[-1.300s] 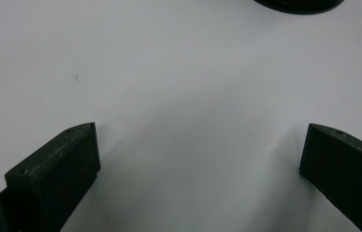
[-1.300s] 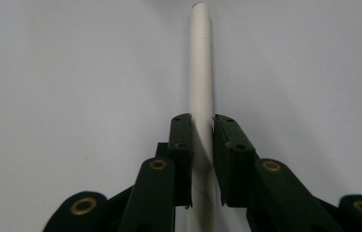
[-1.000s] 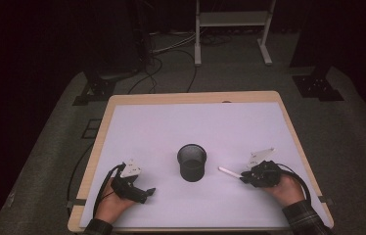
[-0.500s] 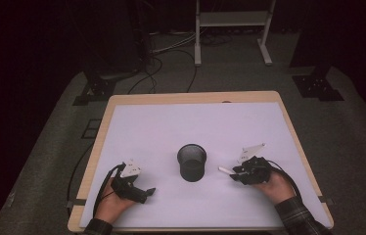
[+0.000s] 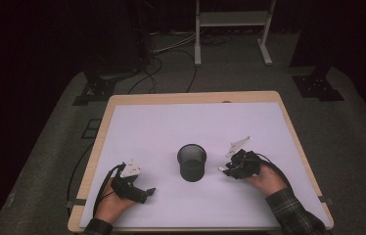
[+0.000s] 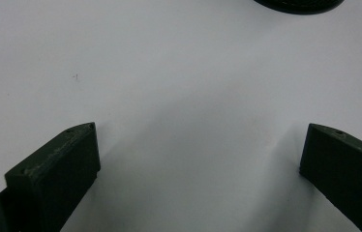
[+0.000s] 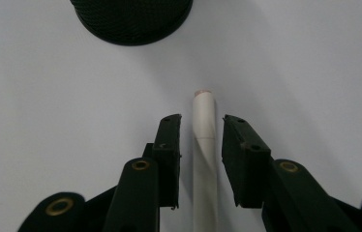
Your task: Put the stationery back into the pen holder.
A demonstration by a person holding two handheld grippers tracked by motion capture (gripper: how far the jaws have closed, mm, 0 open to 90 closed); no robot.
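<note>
The right claw is narrow, with its jaws on each side of a white pen. There are small gaps beside the pen, so I cannot tell if the jaws grip it yet. The pen lies flat on the white worktop, between the jaws, and its tip sticks out past them toward the black cup.

What could go wrong? The pen is round and smooth. If the jaws close a bit crooked, it could roll or squirt out forward. If they grip too softly, it could slip and drop when lifted. The cup is near, just left of the claw in the high view, so a quick push that way could bump it and tip it over.

The left claw rests on the near left part of the worktop, well apart from the cup. Its jaws are wide, with nothing between them.
</note>
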